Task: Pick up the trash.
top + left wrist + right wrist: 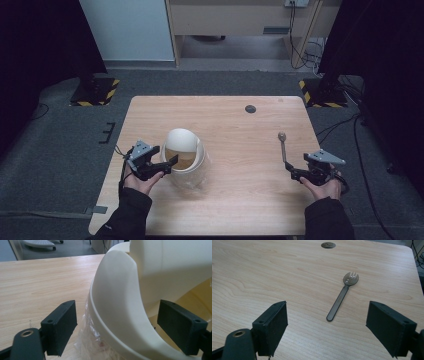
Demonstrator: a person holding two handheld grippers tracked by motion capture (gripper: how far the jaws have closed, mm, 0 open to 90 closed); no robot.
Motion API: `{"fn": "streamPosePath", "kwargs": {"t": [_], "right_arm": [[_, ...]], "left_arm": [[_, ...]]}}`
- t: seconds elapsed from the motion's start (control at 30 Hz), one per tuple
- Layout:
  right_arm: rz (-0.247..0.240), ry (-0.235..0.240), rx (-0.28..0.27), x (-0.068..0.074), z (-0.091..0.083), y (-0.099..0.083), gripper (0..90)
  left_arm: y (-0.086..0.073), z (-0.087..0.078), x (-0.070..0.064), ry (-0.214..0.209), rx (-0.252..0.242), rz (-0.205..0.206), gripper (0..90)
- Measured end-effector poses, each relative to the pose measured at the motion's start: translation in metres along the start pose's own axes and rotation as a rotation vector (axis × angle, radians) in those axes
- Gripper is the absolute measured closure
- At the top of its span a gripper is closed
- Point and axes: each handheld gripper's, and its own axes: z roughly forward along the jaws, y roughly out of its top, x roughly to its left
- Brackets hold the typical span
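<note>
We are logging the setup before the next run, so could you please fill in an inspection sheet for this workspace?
Surface: light wooden table, round grommet near far edge.
Job's things: cream lidded container, lid up, on clear plastic wrap; dark spork lying flat.
Clutter: nothing seen.
Grippers: left gripper open, astride the container's rim; right gripper open, short of the spork's handle.
Cables: bundle on floor, far right.
Surroundings: grey carpet, hazard-striped stand bases.
</note>
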Motion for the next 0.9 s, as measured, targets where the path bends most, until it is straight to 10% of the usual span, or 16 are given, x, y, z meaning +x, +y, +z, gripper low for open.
{"fn": "streamPosePath", "kwargs": {"t": [0.4,0.9], "right_arm": [[0.02,0.0,-0.046,-0.001,-0.006,0.006,17.7],[0.064,-0.027,-0.128,-0.005,-0.008,0.034,21.7]], "left_arm": [[0.0,-0.042,0.005,0.033,-0.084,0.048,13.9],[-0.041,-0.049,0.045,0.116,0.069,0.012,14.0]]}}
